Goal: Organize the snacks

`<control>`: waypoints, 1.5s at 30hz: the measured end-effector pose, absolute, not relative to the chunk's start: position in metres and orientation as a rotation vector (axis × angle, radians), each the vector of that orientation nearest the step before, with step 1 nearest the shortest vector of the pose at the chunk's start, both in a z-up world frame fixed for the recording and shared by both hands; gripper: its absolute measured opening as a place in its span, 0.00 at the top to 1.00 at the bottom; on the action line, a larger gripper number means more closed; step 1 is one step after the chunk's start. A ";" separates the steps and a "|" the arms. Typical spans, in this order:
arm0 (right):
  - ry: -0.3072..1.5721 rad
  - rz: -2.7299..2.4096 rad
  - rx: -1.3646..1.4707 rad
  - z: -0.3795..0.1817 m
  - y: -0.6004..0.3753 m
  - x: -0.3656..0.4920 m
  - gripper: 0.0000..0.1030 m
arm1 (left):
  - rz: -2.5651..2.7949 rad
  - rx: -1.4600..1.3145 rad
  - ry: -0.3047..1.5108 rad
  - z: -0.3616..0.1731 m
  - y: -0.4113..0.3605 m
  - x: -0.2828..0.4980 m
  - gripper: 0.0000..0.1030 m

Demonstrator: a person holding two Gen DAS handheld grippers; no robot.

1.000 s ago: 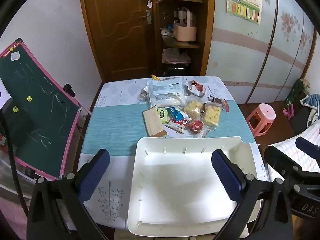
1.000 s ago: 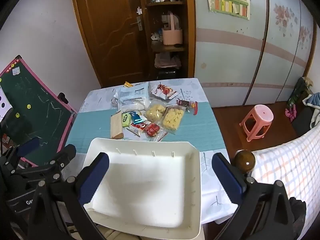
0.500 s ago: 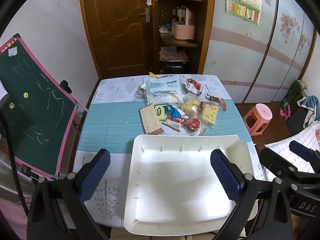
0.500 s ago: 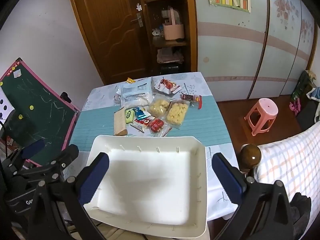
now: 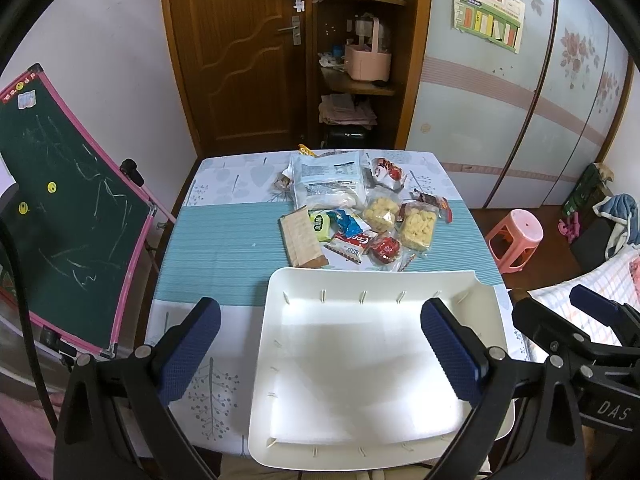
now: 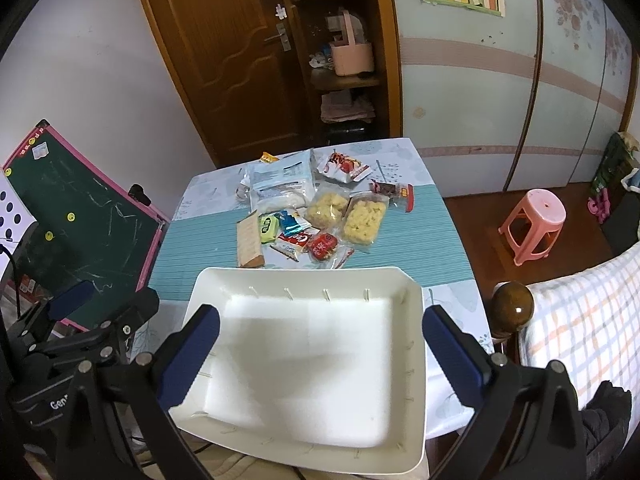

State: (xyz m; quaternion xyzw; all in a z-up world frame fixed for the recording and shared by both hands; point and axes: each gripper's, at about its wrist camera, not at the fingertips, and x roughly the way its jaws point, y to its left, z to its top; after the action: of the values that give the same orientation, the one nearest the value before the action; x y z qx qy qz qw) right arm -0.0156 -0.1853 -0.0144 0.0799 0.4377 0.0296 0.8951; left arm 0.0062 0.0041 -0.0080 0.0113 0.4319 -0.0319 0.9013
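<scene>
Nothing appears sorted yet: the white tray (image 5: 372, 364) sits empty, the snack packets (image 5: 352, 216) lie heaped beyond it, and left gripper (image 5: 320, 350) and right gripper (image 6: 320, 354) hover spread, holding nothing.

Chalkboard (image 5: 68, 208) left of table (image 5: 224, 240); pink stool (image 5: 516, 236) right.

The tray (image 5: 276, 320) looks like smooth, matt white plastic. The snack packets (image 5: 360, 220) are glossy plastic film, some of it clear. The table (image 5: 224, 240) wears a ribbed teal cloth. Both grippers' fingers (image 5: 188, 352) carry dimpled blue pads on matt black plastic frames. The door (image 5: 240, 60) is varnished wood.
</scene>
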 end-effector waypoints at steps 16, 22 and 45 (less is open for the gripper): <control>0.922 0.069 0.179 -0.016 -0.184 -0.018 0.03 | -0.051 0.043 0.901 -0.007 -0.003 0.004 0.04; 0.921 0.063 0.177 -0.015 -0.187 -0.019 0.03 | -0.054 0.040 0.902 -0.008 -0.002 0.003 0.04; 0.885 0.108 0.163 -0.006 -0.182 -0.013 0.08 | -0.088 0.031 0.876 -0.002 0.004 0.006 0.04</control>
State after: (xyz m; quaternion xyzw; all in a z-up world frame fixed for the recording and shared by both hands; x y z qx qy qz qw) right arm -0.0134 -0.1822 -0.0059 0.0789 0.4276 0.0522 0.8990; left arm 0.0061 0.0039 -0.0023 0.0149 0.4239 -0.0427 0.9046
